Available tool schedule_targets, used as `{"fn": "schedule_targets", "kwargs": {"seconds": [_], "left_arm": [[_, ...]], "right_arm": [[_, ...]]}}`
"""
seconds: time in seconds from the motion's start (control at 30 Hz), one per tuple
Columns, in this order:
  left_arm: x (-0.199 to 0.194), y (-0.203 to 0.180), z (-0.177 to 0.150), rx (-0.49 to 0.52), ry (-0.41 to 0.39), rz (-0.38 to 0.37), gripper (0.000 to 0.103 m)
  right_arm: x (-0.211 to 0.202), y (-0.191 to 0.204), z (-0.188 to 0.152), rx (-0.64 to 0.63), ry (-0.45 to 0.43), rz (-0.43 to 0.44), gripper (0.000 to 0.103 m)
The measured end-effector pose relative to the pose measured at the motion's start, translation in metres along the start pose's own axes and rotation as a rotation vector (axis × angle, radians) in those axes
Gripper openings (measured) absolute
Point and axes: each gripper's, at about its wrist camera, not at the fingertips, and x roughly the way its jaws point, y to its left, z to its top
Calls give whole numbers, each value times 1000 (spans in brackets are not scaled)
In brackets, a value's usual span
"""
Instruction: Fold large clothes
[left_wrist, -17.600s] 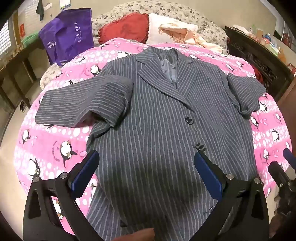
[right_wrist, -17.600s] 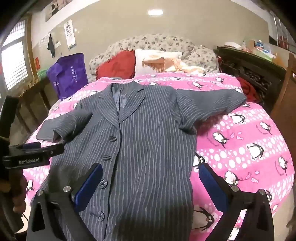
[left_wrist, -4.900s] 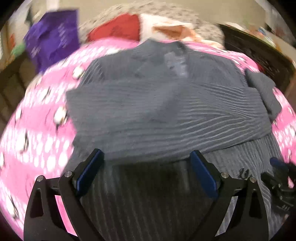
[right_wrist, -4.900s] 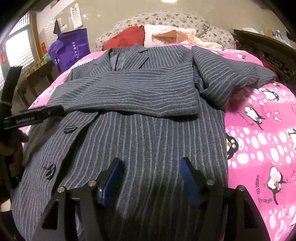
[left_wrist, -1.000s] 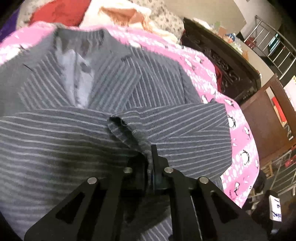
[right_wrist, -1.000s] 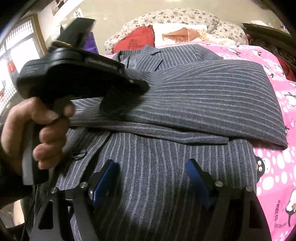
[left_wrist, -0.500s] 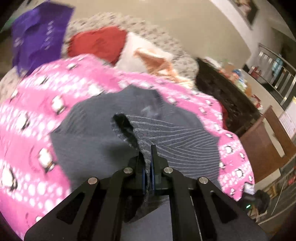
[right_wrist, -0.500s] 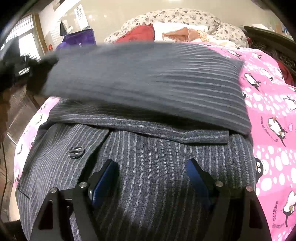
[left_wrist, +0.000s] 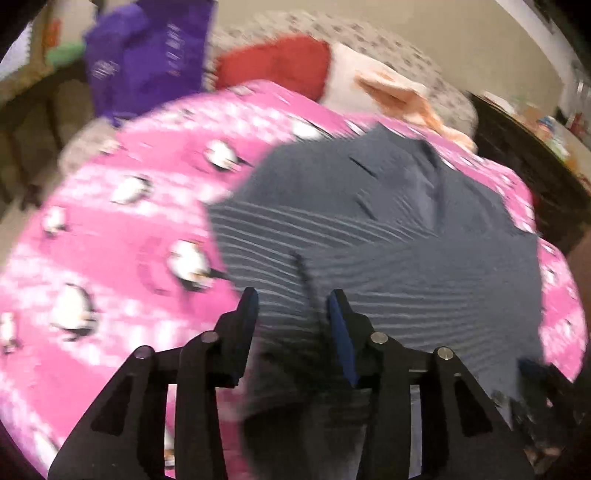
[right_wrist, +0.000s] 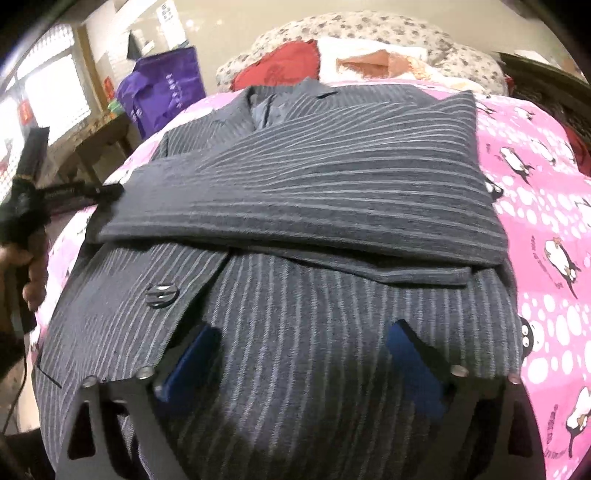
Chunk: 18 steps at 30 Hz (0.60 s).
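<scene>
Pinstriped jacket (right_wrist: 303, 206) lies on penguin-print bed cover (right_wrist: 546, 206), sleeves folded across. Left claw (left_wrist: 291, 314) just opening, sleeve edge between pads, unclamped. Right claw (right_wrist: 299, 354) just spread wide, empty. Purple bag (right_wrist: 162, 92) lettering unreadable.

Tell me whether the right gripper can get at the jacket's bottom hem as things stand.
Probably yes: the right gripper hangs open over the jacket's lower body with nothing between; the hem itself lies below the frame, unseen.
</scene>
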Motion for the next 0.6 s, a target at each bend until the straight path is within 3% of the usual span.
{"fn": "schedule_targets", "kwargs": {"seconds": [0.03,0.1,0.17,0.23,0.27,0.37,0.47,0.57,0.6], "left_arm": [[-9,-1,-1,-2,-41,51,39],[-18,-7,-2,22,-95,62,39],[-19,-21,-2,45,-99,12,39],[-10,-38,0,45,-45,-103,39],[-5,-46,2,55,-37,-103,39],[19,-66,0,90,5,-66,39],[45,-66,-13,137,25,48,40],[47,-47,-18,70,0,5,40],[48,-43,-18,53,0,4,40]], "right_arm": [[1,4,0,-13,10,2,103],[2,5,1,-16,17,-5,103],[2,5,1,-15,19,-9,103],[2,6,1,-12,20,-15,103],[2,7,1,-7,22,-20,103],[1,9,-1,-18,51,-39,103],[-5,9,-6,-9,105,-40,103],[-31,1,-2,-7,84,10,64],[-40,-5,2,4,55,23,64]]}}
